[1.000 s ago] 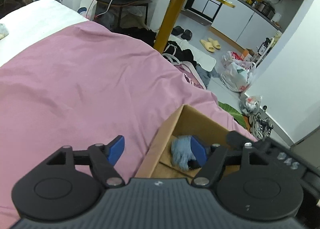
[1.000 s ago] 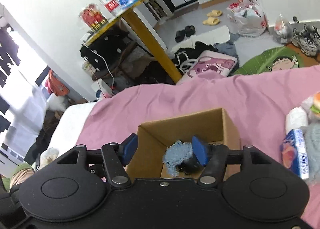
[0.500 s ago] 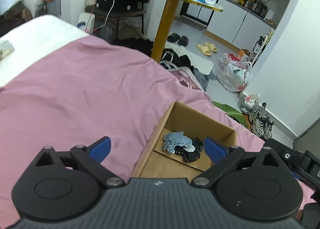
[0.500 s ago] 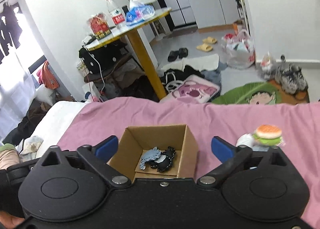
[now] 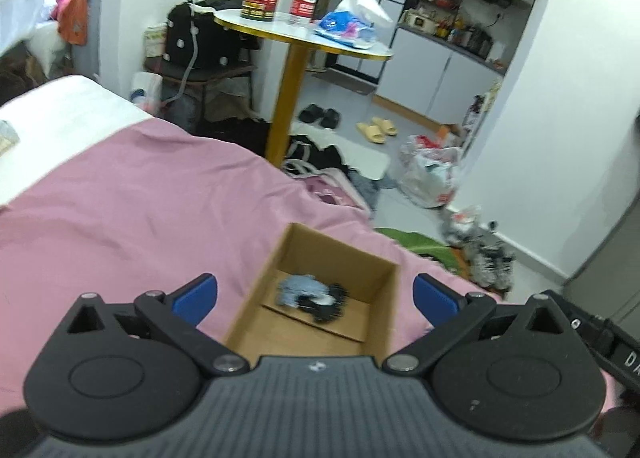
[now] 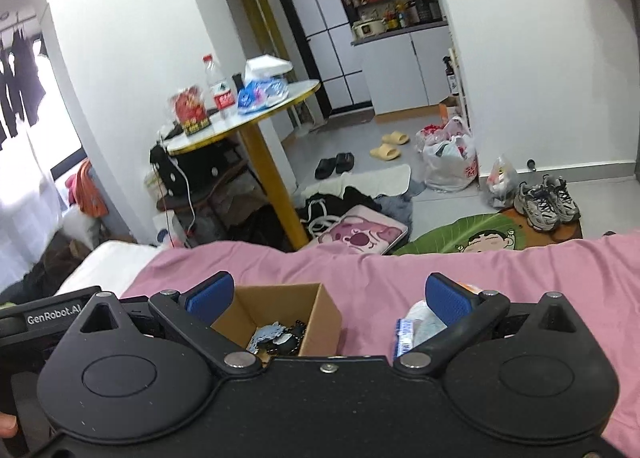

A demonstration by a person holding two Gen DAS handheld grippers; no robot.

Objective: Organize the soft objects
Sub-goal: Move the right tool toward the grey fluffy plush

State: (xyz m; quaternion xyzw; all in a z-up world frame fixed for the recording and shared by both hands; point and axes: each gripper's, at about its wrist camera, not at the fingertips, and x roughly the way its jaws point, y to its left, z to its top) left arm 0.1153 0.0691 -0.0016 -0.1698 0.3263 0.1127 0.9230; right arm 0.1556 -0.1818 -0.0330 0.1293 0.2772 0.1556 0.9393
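An open cardboard box (image 5: 276,258) stands on the pink bedspread (image 5: 120,210). A soft blue, black and white toy (image 5: 310,292) lies inside it. My left gripper (image 5: 316,294) is open and empty, held above the box. In the right wrist view the same box (image 6: 326,312) holds the toy (image 6: 276,336). My right gripper (image 6: 326,296) is open and empty above the box's right side. A white and blue soft packet (image 6: 416,324) lies on the bed by the right finger, partly hidden.
A round table with a yellow leg (image 5: 292,94) stands beyond the bed with a bottle and bags on it. Clothes, slippers (image 5: 376,130), plastic bags (image 6: 448,162) and sneakers (image 6: 546,202) cover the floor. White bedding (image 5: 60,110) lies at the left.
Both grippers have opened and risen away from the box. The blue and black toy, held between the fingers a second ago, now lies loose in the box.
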